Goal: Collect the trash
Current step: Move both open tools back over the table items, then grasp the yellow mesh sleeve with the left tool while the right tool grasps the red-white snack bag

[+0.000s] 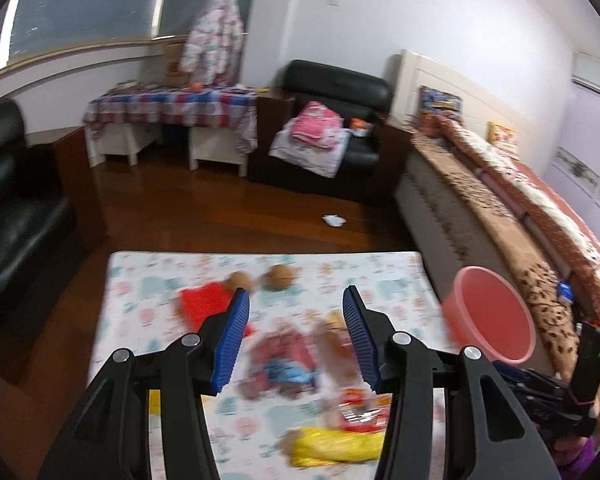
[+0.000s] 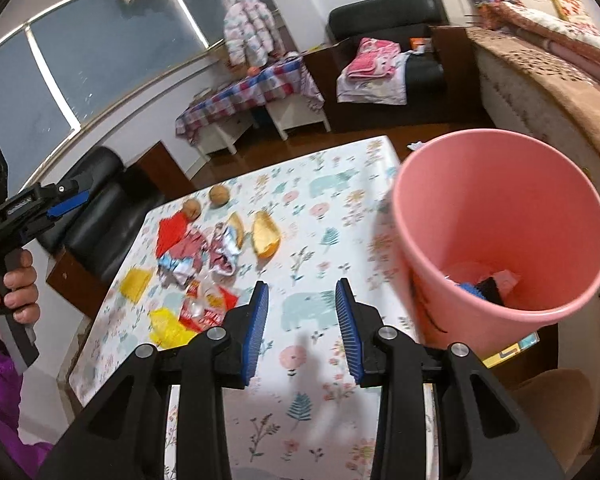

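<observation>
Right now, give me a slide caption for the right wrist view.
Open right gripper over the flowered table, wrappers to its left, pink bin to its right.

The table [image 2: 340, 208] holds 1 pink bucket [image 2: 500, 232], 2 walnuts [image 2: 219, 195], 2 yellow wrappers [image 2: 136, 283] and 1 red wrapper [image 2: 171, 233].

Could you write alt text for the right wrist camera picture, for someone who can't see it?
An open, empty right gripper hovers over a floral tablecloth, beside a pink bucket with a few scraps inside. Wrappers and two fruit peels litter the far side, where a hand holds the left gripper.
</observation>
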